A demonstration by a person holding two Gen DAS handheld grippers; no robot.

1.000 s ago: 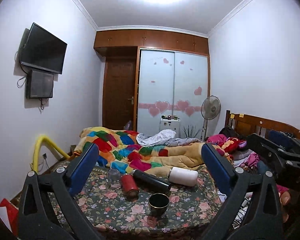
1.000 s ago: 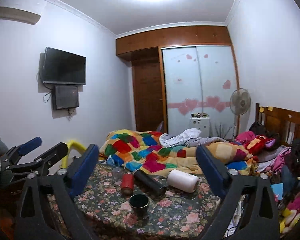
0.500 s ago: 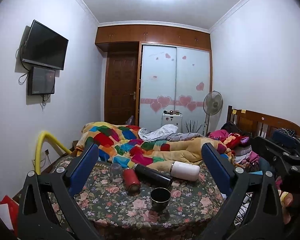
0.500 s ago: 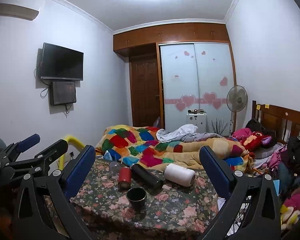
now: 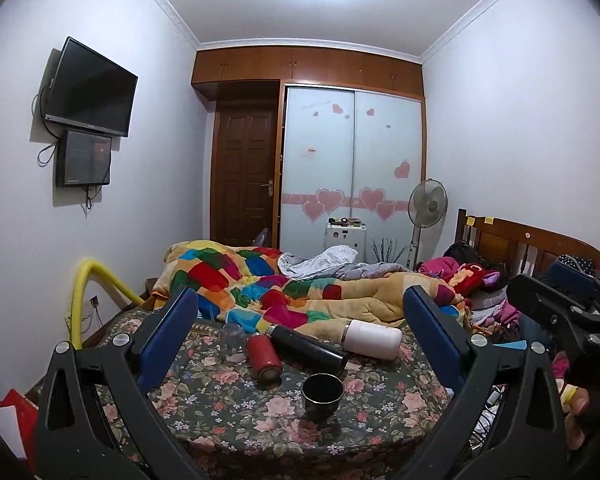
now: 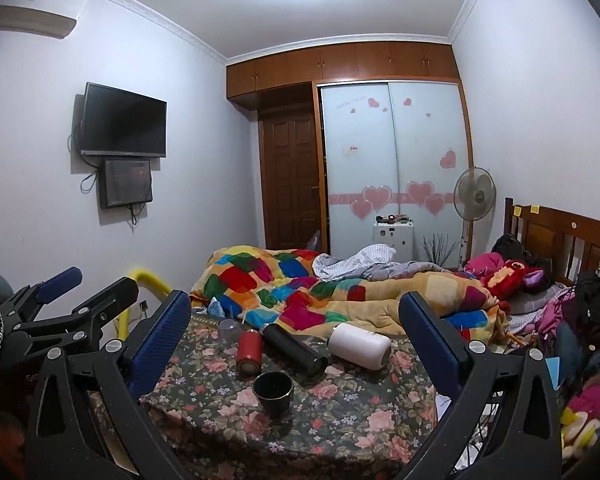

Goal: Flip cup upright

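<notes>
On a floral-cloth table [image 5: 236,416] [image 6: 352,420] stand a small dark cup [image 5: 322,396] [image 6: 273,394], upright with its mouth up, and a clear glass [image 5: 233,337] [image 6: 228,330]. A red cup [image 5: 263,361] [image 6: 249,350], a black flask [image 5: 308,349] [image 6: 294,347] and a white flask [image 5: 372,339] [image 6: 359,345] lie on their sides. My left gripper [image 5: 300,320] is open and empty, well short of the table. My right gripper [image 6: 294,316] is open and empty too. Each gripper shows at the edge of the other's view.
A bed with a colourful patchwork quilt [image 5: 284,284] lies right behind the table. A yellow padded bar [image 5: 88,292] stands at the left. Clothes and toys [image 6: 572,320] pile at the right by the wooden headboard [image 6: 560,232]. A fan [image 5: 427,204] stands by the wardrobe.
Both cameras have tilted and drifted slightly, so the table sits a little differently in view. The objects on the table have not moved. Both grippers stay open.
</notes>
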